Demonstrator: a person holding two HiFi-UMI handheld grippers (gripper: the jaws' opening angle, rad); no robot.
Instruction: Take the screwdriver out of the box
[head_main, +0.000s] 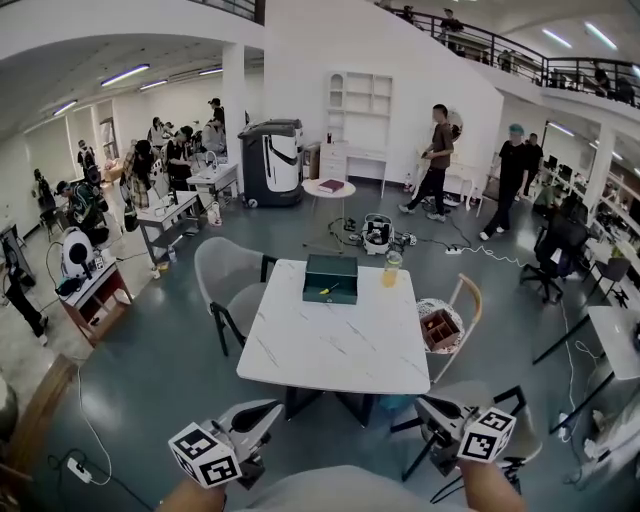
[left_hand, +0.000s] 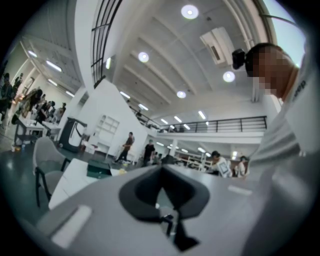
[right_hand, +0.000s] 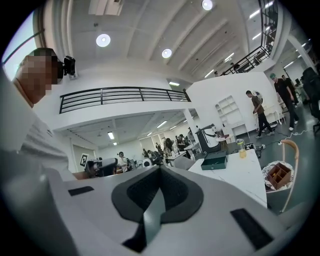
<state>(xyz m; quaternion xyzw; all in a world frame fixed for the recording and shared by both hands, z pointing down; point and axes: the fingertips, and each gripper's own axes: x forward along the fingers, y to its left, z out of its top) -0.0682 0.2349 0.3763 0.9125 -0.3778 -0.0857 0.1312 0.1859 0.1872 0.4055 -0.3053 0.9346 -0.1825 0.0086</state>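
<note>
Hovering at bottom of frame, short of table (head_main: 330, 350): left gripper (head_main: 272, 410) and right gripper (head_main: 427, 406), jaws closed, empty. Screwdriver (head_main: 326, 291) at green box (head_main: 331, 270), table's far edge, centre frame. Judgement: open 1 gripper before reaching, steady box with other.

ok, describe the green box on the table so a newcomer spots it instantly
Find the white table mid-floor. Centred at its far edge sits a low dark green box with a small yellow tool at its near side. The jar to its right is tall and yellowish; the brown divided tray lies on a chair, off the table.
</note>
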